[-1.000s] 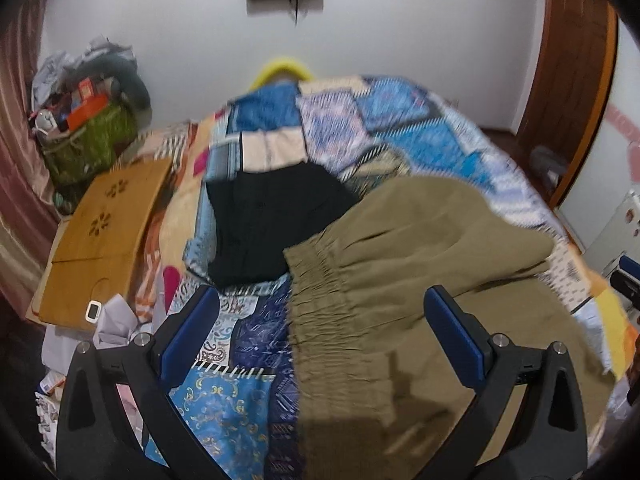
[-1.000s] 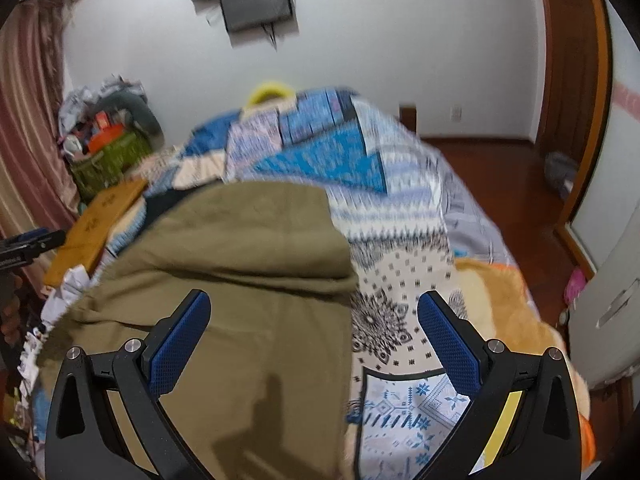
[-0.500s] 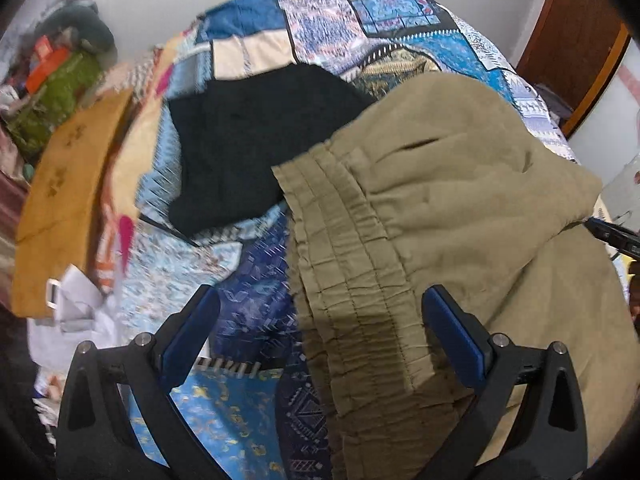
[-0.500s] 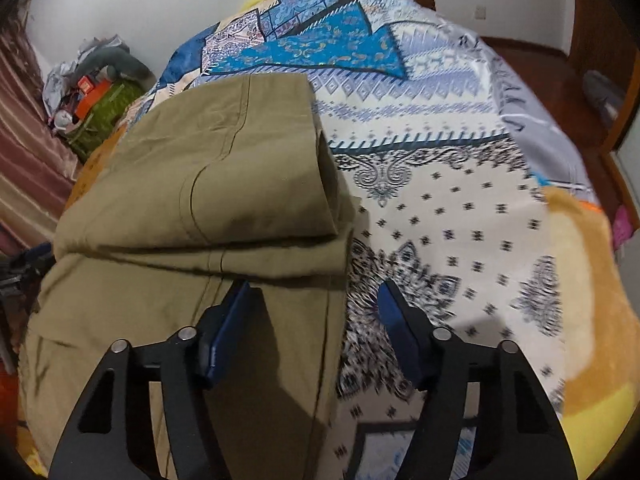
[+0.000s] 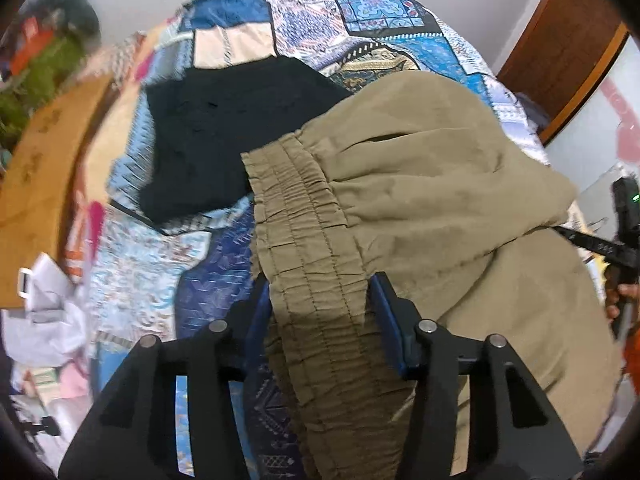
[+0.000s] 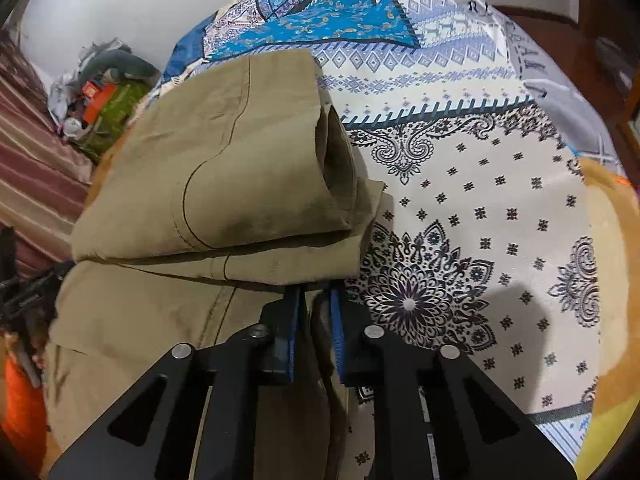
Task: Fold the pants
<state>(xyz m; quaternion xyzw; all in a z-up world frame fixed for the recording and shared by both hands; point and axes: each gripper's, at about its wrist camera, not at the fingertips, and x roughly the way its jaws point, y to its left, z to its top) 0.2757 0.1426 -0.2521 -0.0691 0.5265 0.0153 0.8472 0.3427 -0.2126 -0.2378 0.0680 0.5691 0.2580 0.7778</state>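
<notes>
The olive-green pants (image 5: 432,200) lie partly folded on the patchwork bedspread (image 5: 352,28). Their gathered elastic waistband (image 5: 304,248) runs between the blue pads of my left gripper (image 5: 320,312), whose jaws are partly closed around it. In the right wrist view the folded leg end of the pants (image 6: 224,168) lies on top of the lower layer. My right gripper (image 6: 316,316) is nearly shut on the right edge of that lower layer, just below the fold.
A black garment (image 5: 236,136) lies on the bed left of the waistband. A wooden lap board (image 5: 44,176) and white cloths (image 5: 44,312) sit at the bed's left side. A cluttered green bag (image 6: 108,112) stands by the wall. The right gripper shows in the left view (image 5: 624,240).
Both grippers dropped down and forward onto the pants. The left jaws narrowed around the waistband. The right jaws closed almost fully on the leg edge.
</notes>
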